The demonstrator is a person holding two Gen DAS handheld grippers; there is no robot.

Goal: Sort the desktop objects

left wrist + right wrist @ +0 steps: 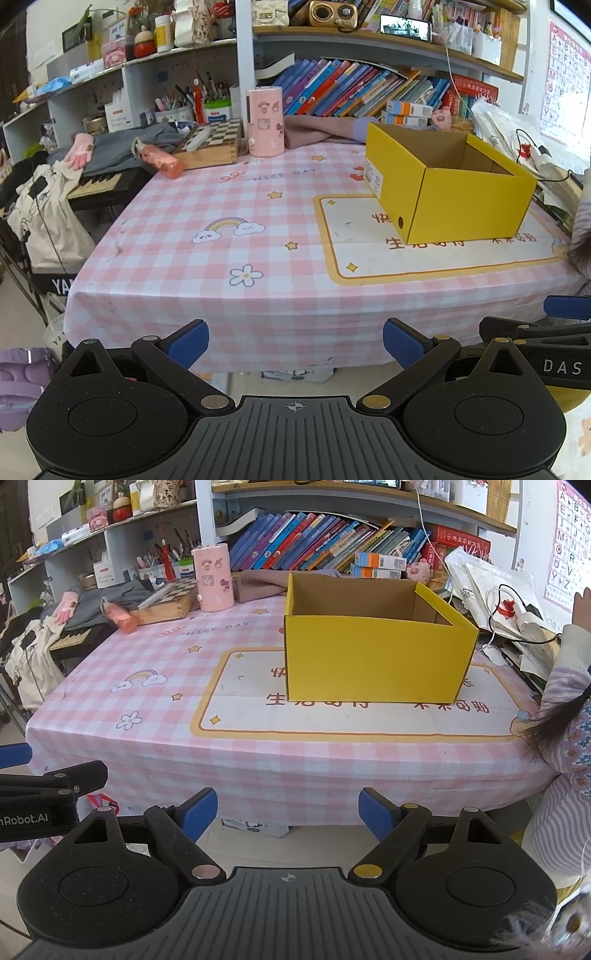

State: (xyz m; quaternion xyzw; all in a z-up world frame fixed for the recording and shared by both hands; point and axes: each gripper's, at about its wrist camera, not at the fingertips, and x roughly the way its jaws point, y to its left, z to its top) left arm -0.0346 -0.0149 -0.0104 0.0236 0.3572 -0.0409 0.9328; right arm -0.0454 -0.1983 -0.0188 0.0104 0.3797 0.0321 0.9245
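Note:
An open yellow cardboard box [469, 203] [376, 661] stands on the pink checked tablecloth [207, 206] [110, 664], on its white and yellow panel; the part of its inside that shows is bare. At the table's far edge stand a pink cylinder [265, 121] [213, 577], a chessboard box [212, 142] [166, 600] and a lying pink bottle [159, 158] [120, 617]. My left gripper [295, 345] hovers open before the table's near edge, nothing between its blue pads. My right gripper [288, 814] is likewise open and holds nothing, beside the left one.
Shelves with books [351, 88] and pen cups [177, 107] line the back. Clothes and a keyboard [99, 184] lie at the left. Papers and a cable [517, 616] pile at the right, where a person's sleeve [565, 686] reaches over the table.

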